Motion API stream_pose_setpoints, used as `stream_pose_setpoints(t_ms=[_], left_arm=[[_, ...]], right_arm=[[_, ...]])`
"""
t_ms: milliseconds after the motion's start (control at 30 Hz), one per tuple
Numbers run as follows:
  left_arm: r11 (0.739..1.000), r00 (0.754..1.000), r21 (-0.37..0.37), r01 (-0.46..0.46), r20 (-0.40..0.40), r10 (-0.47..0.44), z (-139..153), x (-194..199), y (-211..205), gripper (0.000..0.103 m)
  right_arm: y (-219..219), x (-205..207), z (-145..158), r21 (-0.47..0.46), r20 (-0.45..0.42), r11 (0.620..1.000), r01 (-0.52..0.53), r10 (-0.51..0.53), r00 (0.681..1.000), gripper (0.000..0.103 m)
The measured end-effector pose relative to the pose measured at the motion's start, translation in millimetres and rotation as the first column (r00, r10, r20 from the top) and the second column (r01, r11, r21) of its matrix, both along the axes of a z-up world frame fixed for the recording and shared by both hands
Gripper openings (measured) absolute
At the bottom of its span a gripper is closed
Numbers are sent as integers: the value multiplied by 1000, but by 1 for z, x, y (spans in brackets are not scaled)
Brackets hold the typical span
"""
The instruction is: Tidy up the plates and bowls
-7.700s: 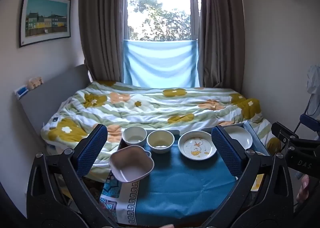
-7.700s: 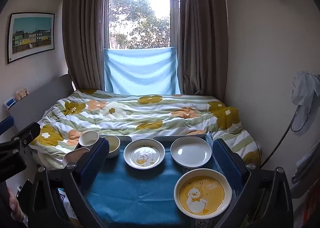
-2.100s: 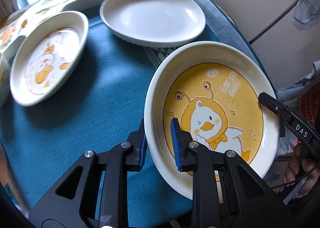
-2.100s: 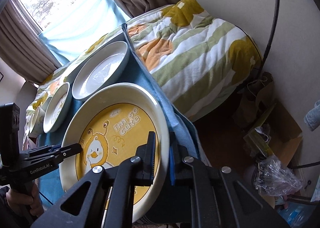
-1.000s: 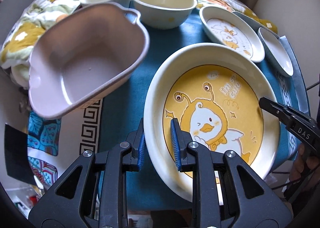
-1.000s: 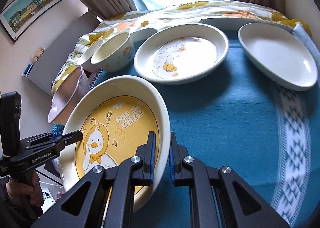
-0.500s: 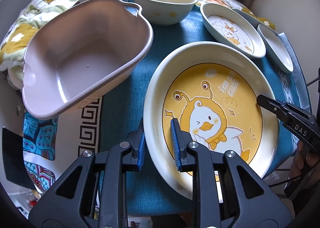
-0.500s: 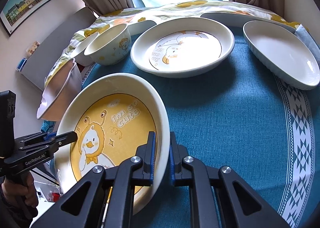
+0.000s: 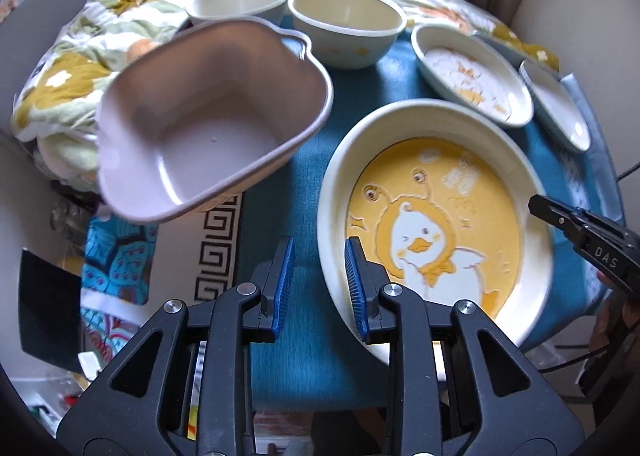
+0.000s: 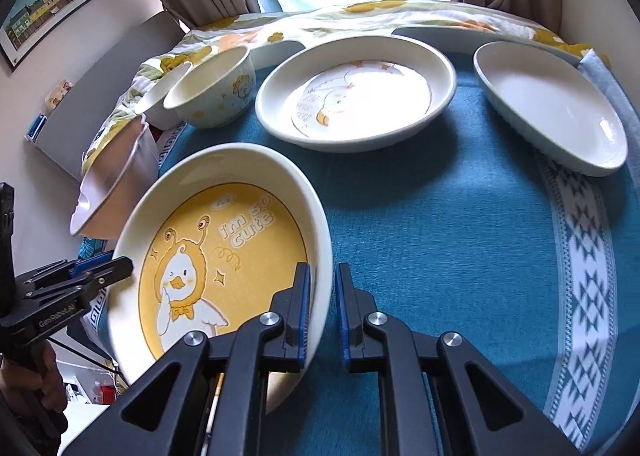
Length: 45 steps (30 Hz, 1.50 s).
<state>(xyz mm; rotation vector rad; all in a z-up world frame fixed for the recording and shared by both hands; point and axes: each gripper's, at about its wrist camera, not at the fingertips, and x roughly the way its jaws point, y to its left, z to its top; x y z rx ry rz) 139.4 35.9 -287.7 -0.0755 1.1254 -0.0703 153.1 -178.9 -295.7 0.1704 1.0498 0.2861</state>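
Note:
A yellow duck plate [image 9: 436, 216] lies on the blue tablecloth [image 9: 280, 344], next to a pink bowl [image 9: 208, 124]. My left gripper [image 9: 318, 284] is open; its right finger [image 9: 354, 288] sits inside the plate's near rim, the left one off it. My right gripper [image 10: 322, 308] straddles the plate's opposite rim [image 10: 324, 256], jaws slightly parted. The plate also shows in the right wrist view [image 10: 224, 252]. Behind stand two cream bowls [image 9: 346, 30] [image 9: 238, 2], a white duck plate [image 10: 356, 92] and a plain white plate [image 10: 548, 104].
A bed with a flowered quilt [image 9: 80, 68] lies behind the table. The pink bowl overhangs the table's left edge. The cloth's patterned border [image 10: 584, 268] runs along the right side. Floor clutter [image 9: 52, 336] shows at the lower left.
Both grippers carried the yellow duck plate from the right to the table's left side beside the pink bowl. In the last half second both have opened off its rim.

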Motion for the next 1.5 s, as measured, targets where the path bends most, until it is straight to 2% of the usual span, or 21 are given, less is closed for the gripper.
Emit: stream_pose_setpoints(t_ms=[133, 167, 233, 267, 300, 333, 367, 400, 467, 633, 767, 833, 933, 1067, 1133, 1167, 1233, 1300, 1333, 1400, 1500], left_arm=[[1000, 998, 0, 25, 51, -25, 35, -6, -8, 26], [999, 997, -11, 37, 65, -36, 45, -6, -11, 31], [997, 992, -50, 64, 108, -58, 71, -6, -21, 54], [994, 988, -74, 79, 138, -69, 85, -6, -25, 75], [990, 981, -99, 104, 175, -86, 100, -5, -32, 89], [985, 972, -115, 132, 210, -105, 113, -4, -36, 94], [979, 962, -124, 162, 243, -128, 124, -2, -43, 100], [971, 949, -128, 199, 272, -159, 135, 2, -52, 103], [958, 931, -122, 258, 298, -213, 148, 13, -72, 103], [903, 891, -156, 400, 296, -344, 168, 66, -132, 103], [869, 872, -180, 462, 270, -408, 171, 109, -182, 103], [851, 869, -208, 483, 232, -436, 162, 133, -206, 103], [831, 862, -233, 505, 176, -474, 142, 166, -236, 103], [822, 857, -251, 512, 89, -507, 106, 203, -272, 102], [819, 853, -263, 510, 35, -520, 82, 222, -287, 96], [819, 850, -262, 510, 9, -526, 71, 231, -293, 88], [820, 841, -255, 513, -39, -539, 50, 247, -305, 81], [823, 836, -249, 510, -81, -542, 29, 261, -313, 75], [825, 834, -250, 506, -100, -542, 19, 267, -316, 73], [825, 826, -258, 502, -139, -546, 1, 277, -323, 61], [824, 813, -259, 504, -179, -554, -17, 284, -326, 48]], right_arm=[[-12, -8, 26, -5, 29, 1000, 23, -23, 999, 11], [-16, -11, 34, -2, 37, 999, 33, -33, 999, 11], [-27, -15, 51, 0, 57, 998, 61, -61, 997, 11], [-32, -17, 59, 2, 64, 998, 70, -70, 995, 13], [-38, -19, 70, 8, 78, 996, 84, -85, 993, 20], [-45, -22, 82, 13, 97, 995, 101, -102, 990, 27], [-52, -24, 93, 18, 117, 993, 117, -118, 986, 46], [-60, -26, 103, 25, 136, 991, 132, -134, 982, 71], [-72, -29, 120, 31, 168, 985, 170, -173, 971, 97], [-112, -30, 143, 72, 186, 961, 267, -276, 943, 98], [-147, -18, 147, 4, 130, 939, 344, -341, 931, 98], [-164, -9, 141, -17, 104, 923, 385, -382, 919, 98], [-192, 7, 123, -8, 62, 880, 475, -474, 878, 98], [-223, 30, 86, 94, -37, 851, 517, -516, 856, 98], [-233, 42, 65, 139, -88, 837, 529, -521, 849, 98], [-236, 47, 59, 160, -103, 831, 533, -523, 846, 98], [-244, 60, 39, 185, -144, 819, 543, -524, 840, 95], [-248, 71, 24, 193, -171, 817, 543, -517, 839, 83], [-250, 76, 16, 194, -189, 815, 547, -516, 836, 80], [-253, 83, 5, 201, -213, 811, 550, -512, 832, 65], [-255, 88, -5, 198, -228, 800, 566, -524, 821, 54]])
